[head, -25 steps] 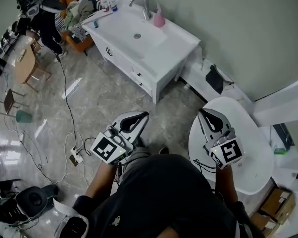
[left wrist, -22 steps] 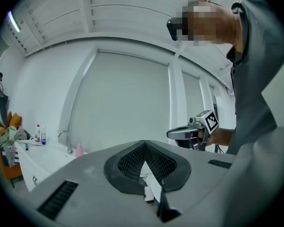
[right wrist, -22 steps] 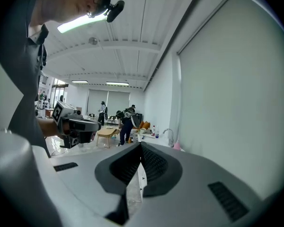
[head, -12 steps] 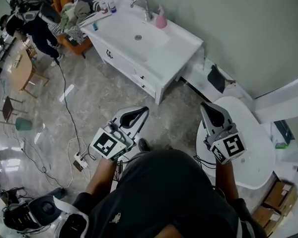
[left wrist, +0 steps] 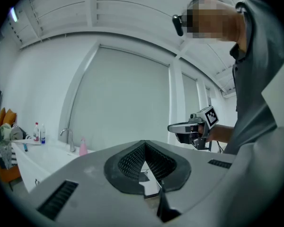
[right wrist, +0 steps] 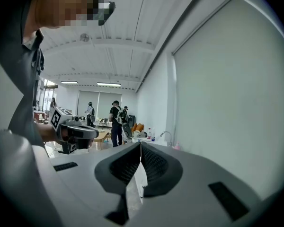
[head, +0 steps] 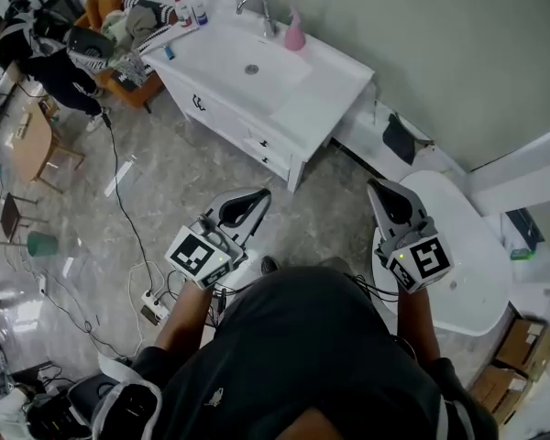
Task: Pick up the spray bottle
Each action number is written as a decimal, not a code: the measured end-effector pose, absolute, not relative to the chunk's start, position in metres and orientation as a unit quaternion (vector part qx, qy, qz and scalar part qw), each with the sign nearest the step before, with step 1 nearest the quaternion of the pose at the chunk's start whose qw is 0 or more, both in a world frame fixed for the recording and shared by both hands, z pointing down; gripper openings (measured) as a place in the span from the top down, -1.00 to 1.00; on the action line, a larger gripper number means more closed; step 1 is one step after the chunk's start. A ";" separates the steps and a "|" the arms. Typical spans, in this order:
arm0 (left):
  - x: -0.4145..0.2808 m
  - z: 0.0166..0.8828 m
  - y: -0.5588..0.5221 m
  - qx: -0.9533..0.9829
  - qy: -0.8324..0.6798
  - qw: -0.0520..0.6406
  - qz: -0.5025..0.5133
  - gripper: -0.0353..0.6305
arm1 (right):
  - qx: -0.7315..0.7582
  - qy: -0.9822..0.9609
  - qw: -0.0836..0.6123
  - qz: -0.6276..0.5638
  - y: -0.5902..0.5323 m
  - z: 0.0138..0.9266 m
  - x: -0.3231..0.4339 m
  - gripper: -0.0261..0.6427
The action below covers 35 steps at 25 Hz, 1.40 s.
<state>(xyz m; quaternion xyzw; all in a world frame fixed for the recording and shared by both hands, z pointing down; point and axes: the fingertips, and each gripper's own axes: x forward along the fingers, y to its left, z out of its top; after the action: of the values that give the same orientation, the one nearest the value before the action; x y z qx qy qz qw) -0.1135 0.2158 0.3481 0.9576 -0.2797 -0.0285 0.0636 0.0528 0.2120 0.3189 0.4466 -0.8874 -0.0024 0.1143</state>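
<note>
A pink spray bottle point(head: 294, 33) stands upright beside the faucet point(head: 255, 7) on the white vanity point(head: 284, 85), far ahead of both grippers. It shows small in the left gripper view point(left wrist: 83, 147) and in the right gripper view point(right wrist: 176, 146). My left gripper point(head: 261, 193) is held over the floor, shut and empty, its pads meeting at the tip point(left wrist: 144, 143). My right gripper point(head: 373, 186) is shut and empty as well point(right wrist: 140, 144). Each gripper shows in the other's view, the right gripper point(left wrist: 191, 126) and the left gripper point(right wrist: 73, 132).
A round white table point(head: 458, 246) sits just right of the right gripper. Small bottles point(head: 188, 9) stand at the vanity's far left end. People point(head: 46, 53) stand by an orange chair at upper left. A cable point(head: 119, 181) and a power strip point(head: 156, 312) lie on the floor.
Both grippers have been carried forward toward the vanity, still shut. The round table has slid toward the lower right of the head view, and the people at upper left have shifted.
</note>
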 end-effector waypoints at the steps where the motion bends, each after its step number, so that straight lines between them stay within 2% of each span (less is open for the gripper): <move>1: -0.115 0.351 0.212 0.958 -0.279 0.066 -0.027 0.89 | 0.445 -0.888 0.117 0.002 0.210 0.322 0.052 0.89; 7: -0.099 0.345 0.183 0.957 -0.287 0.046 -0.027 0.89 | 0.433 -0.894 0.118 0.006 0.184 0.330 0.061 0.89; 28: 0.021 0.336 0.176 0.939 -0.339 0.059 -0.016 0.89 | 0.374 -0.922 0.104 0.001 0.152 0.327 0.163 0.89; 35: 0.037 0.341 0.173 0.940 -0.334 0.058 -0.019 0.89 | 0.368 -0.923 0.113 0.016 0.148 0.343 0.173 0.89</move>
<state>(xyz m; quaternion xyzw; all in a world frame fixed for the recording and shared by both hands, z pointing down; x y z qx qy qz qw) 0.0369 0.1735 0.3410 0.9404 -0.3344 -0.0189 0.0580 0.1731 0.1478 0.3432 0.3676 -0.9229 0.0159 0.1131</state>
